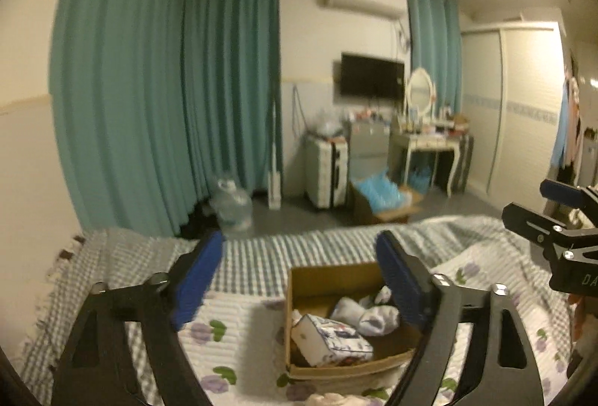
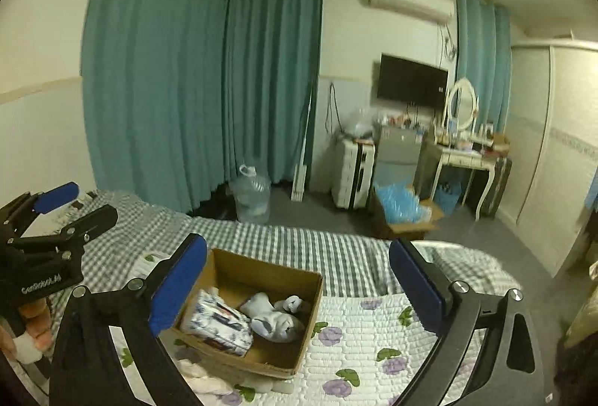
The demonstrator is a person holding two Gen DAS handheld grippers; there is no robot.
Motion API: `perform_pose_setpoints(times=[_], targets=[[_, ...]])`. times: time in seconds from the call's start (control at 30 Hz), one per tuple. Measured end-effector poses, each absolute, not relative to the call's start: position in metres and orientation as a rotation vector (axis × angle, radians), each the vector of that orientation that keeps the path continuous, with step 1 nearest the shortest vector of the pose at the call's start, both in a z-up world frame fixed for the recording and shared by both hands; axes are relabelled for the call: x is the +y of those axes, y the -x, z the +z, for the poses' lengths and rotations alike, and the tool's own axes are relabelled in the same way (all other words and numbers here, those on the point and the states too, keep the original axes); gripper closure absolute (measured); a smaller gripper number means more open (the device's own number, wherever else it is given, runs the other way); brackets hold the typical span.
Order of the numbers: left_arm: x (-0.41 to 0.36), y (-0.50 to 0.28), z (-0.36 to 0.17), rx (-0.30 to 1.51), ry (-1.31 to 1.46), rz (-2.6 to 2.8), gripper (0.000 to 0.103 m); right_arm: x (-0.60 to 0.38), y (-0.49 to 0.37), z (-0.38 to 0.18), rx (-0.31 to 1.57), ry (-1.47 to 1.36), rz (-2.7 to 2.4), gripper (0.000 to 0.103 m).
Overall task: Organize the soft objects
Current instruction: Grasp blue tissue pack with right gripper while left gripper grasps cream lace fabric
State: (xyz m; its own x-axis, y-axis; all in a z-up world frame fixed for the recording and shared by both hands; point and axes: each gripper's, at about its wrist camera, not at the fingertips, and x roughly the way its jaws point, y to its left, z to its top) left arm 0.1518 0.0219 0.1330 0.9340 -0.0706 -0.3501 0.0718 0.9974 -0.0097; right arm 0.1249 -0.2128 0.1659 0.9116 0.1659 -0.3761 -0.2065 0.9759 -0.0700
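Left wrist view: the left gripper (image 1: 299, 279) hangs above the bed with its blue-padded jaws spread wide and nothing between them. Just below and ahead of it sits the cardboard box (image 1: 321, 279) on the flowered quilt (image 1: 231, 316). Inside the box, a patterned tissue pack (image 1: 332, 338) lies toward the left wall, and a bundle of white socks (image 1: 368, 316) rests beside it to the right. A pale pink soft item (image 1: 332, 399) lies on the quilt in front of the box's near wall, only partly in view. Far right of the box, the right gripper (image 1: 538, 204) is raised in the air; from its own camera its jaws are likewise wide apart and empty.

The box appears partly filled, so the work seems to be between placements. The next move likely calls for lowering one gripper to the pink item outside the box, closing gently on the fabric, then lifting it over the box wall.
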Motion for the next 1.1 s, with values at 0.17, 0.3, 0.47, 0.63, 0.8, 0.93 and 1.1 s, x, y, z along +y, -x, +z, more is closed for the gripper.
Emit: perform_pose_setpoints(times=[0.17, 0.3, 0.47, 0.63, 0.8, 0.93, 1.1], targets=[[0.030, -0.097, 0.159, 0.272, 0.030, -0.065, 0.009, -0.208, -0.069, 0.181, 0.338, 0.133, 0.187, 0.002], [0.034, -0.072, 0.158, 0.269, 0.059, -0.082, 0.009, -0.204, -0.037, 0.166, 0.365, 0.154, 0.192, 0.001], [0.026, -0.051, 0.133, 0.275, 0.016, -0.118, 0.009, -0.206, -0.009, 0.121, 0.422, 0.124, 0.163, 0.001], [0.019, -0.041, 0.095, 0.329, -0.001, -0.118, 0.009, -0.206, -0.013, 0.062, 0.537, 0.098, 0.157, 0.001], [0.021, -0.055, 0.042, 0.439, 0.042, -0.103, 0.009, -0.209, -0.048, 0.002, 0.660, 0.118, 0.141, 0.002], [0.013, -0.070, -0.002, 0.532, 0.044, -0.101, 0.009, -0.218, -0.079, -0.050, 0.776, 0.094, 0.141, 0.002], [0.007, -0.094, -0.052, 0.652, 0.033, -0.092, 0.009, -0.227, -0.114, -0.119, 0.939, 0.089, 0.125, 0.004]])
